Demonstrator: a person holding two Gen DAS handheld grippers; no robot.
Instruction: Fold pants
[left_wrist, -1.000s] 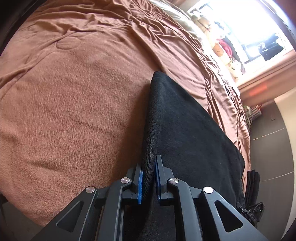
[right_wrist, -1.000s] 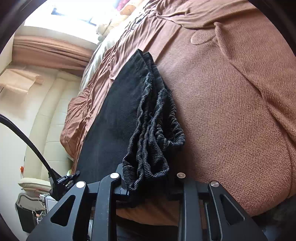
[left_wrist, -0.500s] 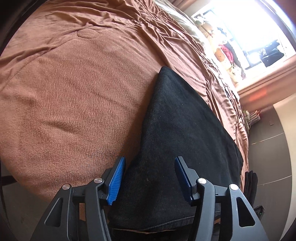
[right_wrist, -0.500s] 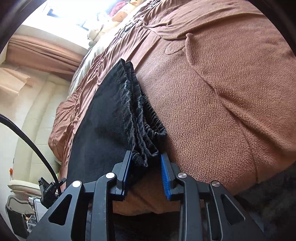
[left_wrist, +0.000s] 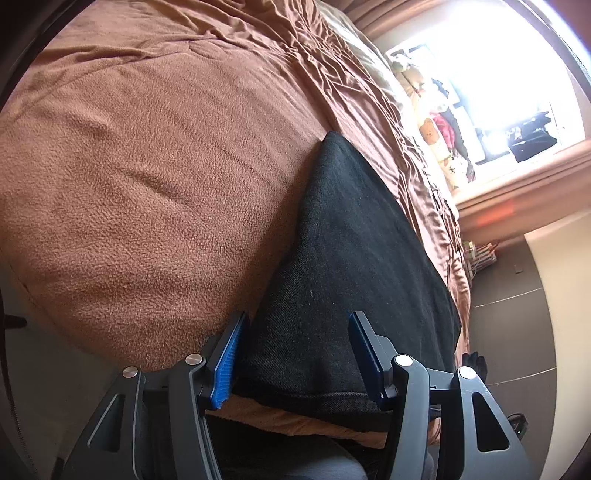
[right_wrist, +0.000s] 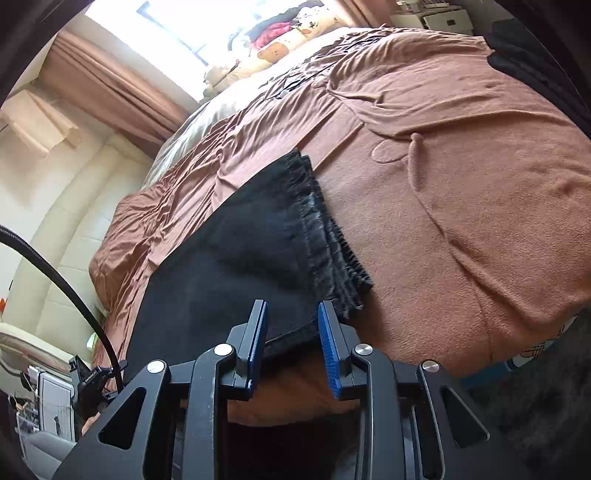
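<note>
One pair of black pants (left_wrist: 354, 266) lies folded on one bed (left_wrist: 147, 177) under one brown blanket (right_wrist: 461, 192). Two hand-held grippers show, the left hand-held gripper (left_wrist: 295, 354) and the right hand-held gripper (right_wrist: 291, 339), each with two blue-padded fingers spread apart. One bright window (left_wrist: 517, 85) and one brown curtain (right_wrist: 110, 85) are visible. The plush toys on the sill are too blurred to count.

Blown-out daylight from the window (left_wrist: 509, 74); sharp centre, fisheye-bent edges with dark vignette.
</note>
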